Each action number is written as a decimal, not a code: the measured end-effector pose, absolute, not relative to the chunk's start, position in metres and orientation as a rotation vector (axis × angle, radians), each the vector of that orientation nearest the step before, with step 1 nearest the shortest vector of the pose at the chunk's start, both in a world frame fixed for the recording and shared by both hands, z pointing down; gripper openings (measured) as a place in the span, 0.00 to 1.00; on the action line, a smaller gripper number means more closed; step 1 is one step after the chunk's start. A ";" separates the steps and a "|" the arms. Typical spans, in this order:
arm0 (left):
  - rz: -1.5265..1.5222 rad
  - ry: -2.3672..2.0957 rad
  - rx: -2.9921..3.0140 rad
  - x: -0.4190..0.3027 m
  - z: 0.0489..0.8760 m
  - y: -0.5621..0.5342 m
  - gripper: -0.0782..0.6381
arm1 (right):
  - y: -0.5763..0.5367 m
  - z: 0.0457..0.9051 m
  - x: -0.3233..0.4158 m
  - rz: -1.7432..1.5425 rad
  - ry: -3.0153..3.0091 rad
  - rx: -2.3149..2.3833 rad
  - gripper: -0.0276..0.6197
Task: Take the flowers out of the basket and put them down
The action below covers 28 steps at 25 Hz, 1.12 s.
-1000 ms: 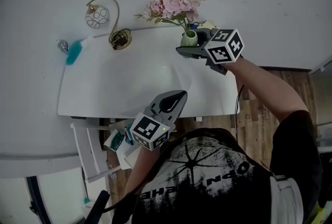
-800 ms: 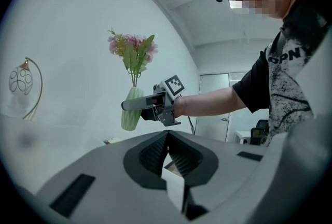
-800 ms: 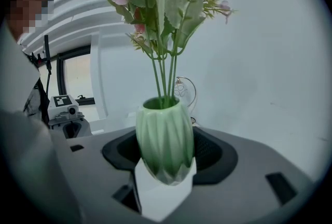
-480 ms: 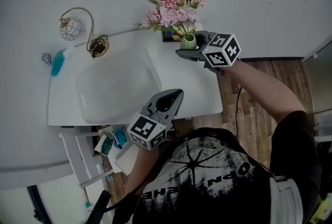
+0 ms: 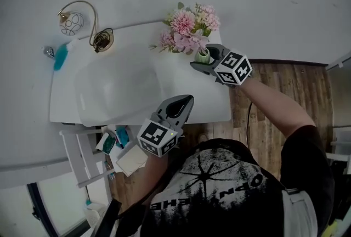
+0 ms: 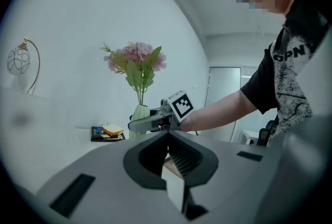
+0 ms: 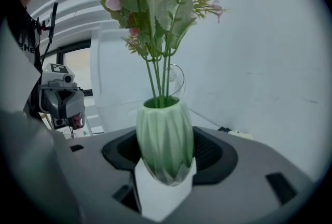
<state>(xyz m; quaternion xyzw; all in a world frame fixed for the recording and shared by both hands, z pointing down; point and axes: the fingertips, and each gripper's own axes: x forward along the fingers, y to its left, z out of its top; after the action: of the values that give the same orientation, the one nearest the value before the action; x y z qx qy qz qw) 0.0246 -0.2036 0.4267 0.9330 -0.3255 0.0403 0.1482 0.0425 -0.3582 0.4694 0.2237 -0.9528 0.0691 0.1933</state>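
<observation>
Gripping the ribbed green vase (image 7: 165, 137) low on its body, the right gripper (image 5: 202, 61) holds the pink flowers (image 5: 189, 24) upright over the far right corner of the white table (image 5: 211, 93), with the stems rising straight up from its clamped jaws. Whether the base touches the tabletop is unclear. The left gripper (image 5: 187, 101), jaws together and empty, hangs by the table's front edge, well apart.

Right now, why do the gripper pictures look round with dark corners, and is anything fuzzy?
Left gripper view: the wide lens squeezes the room into a circle with black corners. Right gripper view: same circle; the ribbed pale green vase looks sharp. Head view: the white table has bowed edges.
</observation>
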 end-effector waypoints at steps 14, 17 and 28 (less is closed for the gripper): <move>0.177 -0.977 2.572 0.040 0.454 -0.212 0.13 | -0.354 0.571 0.048 0.231 -2.664 0.627 0.47; 0.191 -0.981 2.553 0.040 0.460 -0.210 0.13 | -0.352 0.585 0.045 0.227 -2.670 0.632 0.47; 0.277 -0.975 2.500 0.035 0.480 -0.193 0.13 | -0.346 0.629 0.035 0.283 -2.671 0.660 0.47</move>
<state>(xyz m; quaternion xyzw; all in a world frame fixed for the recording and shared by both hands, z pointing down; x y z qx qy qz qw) 0.0355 -0.1930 0.4802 0.9039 -0.3526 0.1002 0.2203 0.0349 -0.3460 0.6287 0.2343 -0.9488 0.1004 0.1868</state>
